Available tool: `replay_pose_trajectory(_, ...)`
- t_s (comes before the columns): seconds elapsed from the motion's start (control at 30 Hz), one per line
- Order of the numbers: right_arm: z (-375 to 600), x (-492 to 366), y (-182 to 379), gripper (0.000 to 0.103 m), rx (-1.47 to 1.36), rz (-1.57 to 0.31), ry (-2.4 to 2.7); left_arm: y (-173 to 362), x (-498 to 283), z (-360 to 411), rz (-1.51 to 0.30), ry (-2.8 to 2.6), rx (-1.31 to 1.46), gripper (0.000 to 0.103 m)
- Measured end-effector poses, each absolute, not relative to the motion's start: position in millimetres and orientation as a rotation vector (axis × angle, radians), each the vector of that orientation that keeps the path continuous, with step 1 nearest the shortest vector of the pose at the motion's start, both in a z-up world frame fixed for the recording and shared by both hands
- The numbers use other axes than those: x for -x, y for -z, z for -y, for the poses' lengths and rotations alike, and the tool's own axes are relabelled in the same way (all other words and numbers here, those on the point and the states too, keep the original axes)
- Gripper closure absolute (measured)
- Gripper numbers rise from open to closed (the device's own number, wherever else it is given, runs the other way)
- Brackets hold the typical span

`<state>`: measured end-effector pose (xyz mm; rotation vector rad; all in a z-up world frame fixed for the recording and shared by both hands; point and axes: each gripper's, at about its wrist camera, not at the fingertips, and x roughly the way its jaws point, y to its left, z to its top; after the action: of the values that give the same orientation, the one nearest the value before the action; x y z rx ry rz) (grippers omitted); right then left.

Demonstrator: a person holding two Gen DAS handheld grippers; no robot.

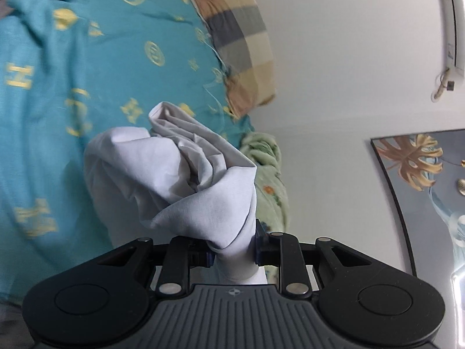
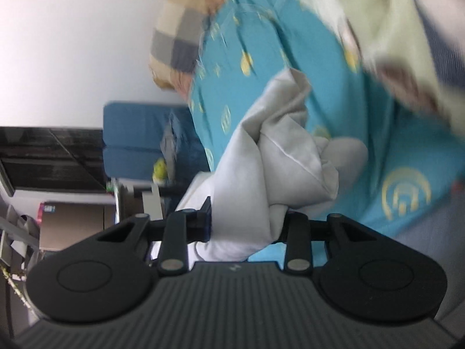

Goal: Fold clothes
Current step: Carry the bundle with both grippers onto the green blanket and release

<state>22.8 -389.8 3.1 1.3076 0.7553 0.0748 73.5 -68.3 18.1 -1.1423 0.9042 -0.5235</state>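
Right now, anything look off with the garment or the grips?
Yes. The white garment is a crumpled wad, not spread for folding. The left claw and right claw each pinch a thick bunch of it rather than an edge. It hangs over the teal bedspread. No visible damage.

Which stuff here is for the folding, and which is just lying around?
For the folding:
white garment
left gripper
right gripper

Just lying around:
teal bedspread
checked pillow
green flowered cloth
wall picture
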Motion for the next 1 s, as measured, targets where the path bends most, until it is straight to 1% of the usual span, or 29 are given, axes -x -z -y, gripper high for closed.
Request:
replay_pose_trajectory(0.23, 519, -42, -109, 0.067, -1.165, -0.450, 0.019, -83, -155, 245, -0.865, 0.818, 1.120, 0.078)
replay_pose_trajectory(0.3, 560, -38, -130, 0.067, -1.114, -0.352, 0.041, -96, -170, 302, -0.838, 0.927, 1.088, 0.077)
replay_pose_trajectory(0.37, 596, -31, -141, 0.067, -1.043, -0.273, 0.067, -95, -182, 354, -0.825, 1.016, 1.057, 0.077)
replay_pose_trajectory(0.43, 626, -22, -137, 0.067, -0.993, -0.230, 0.105, -71, -178, 391, -0.853, 1.062, 1.005, 0.076)
replay_pose_trajectory(0.5, 650, -14, -117, 0.067, -0.978, -0.232, 0.162, -43, -171, 426, -0.889, 1.099, 0.947, 0.076)
replay_pose_trajectory(0.57, 666, -7, -81, 0.066, -1.015, -0.318, 0.246, -4, -168, 446, -0.986, 1.082, 0.874, 0.076)
replay_pose_trajectory(0.63, 675, -5, -41, 0.066, -1.071, -0.443, 0.334, 38, -165, 456, -1.117, 1.041, 0.811, 0.076)
replay_pose_trajectory(0.67, 675, -4, -25, 0.066, -1.096, -0.496, 0.363, 53, -162, 457, -1.155, 1.027, 0.798, 0.077)
replay_pose_trajectory(0.73, 674, -3, 0, 0.067, -1.127, -0.552, 0.387, 74, -158, 456, -1.191, 1.011, 0.790, 0.073)
replay_pose_trajectory(0.77, 673, -3, 7, 0.067, -1.130, -0.567, 0.394, 76, -158, 454, -1.195, 1.012, 0.784, 0.071)
replay_pose_trajectory(0.83, 669, -4, 5, 0.066, -1.113, -0.561, 0.398, 73, -155, 452, -1.193, 1.019, 0.751, 0.064)
replay_pose_trajectory(0.9, 672, -2, -1, 0.064, -1.123, -0.560, 0.405, 59, -148, 448, -1.165, 1.027, 0.661, 0.044)
replay_pose_trajectory(0.93, 670, 0, -4, 0.059, -1.118, -0.564, 0.410, 50, -141, 445, -1.138, 1.029, 0.603, 0.040)
replay_pose_trajectory(1.0, 663, 12, -14, 0.051, -1.083, -0.561, 0.424, 33, -129, 437, -1.085, 1.030, 0.487, 0.026)
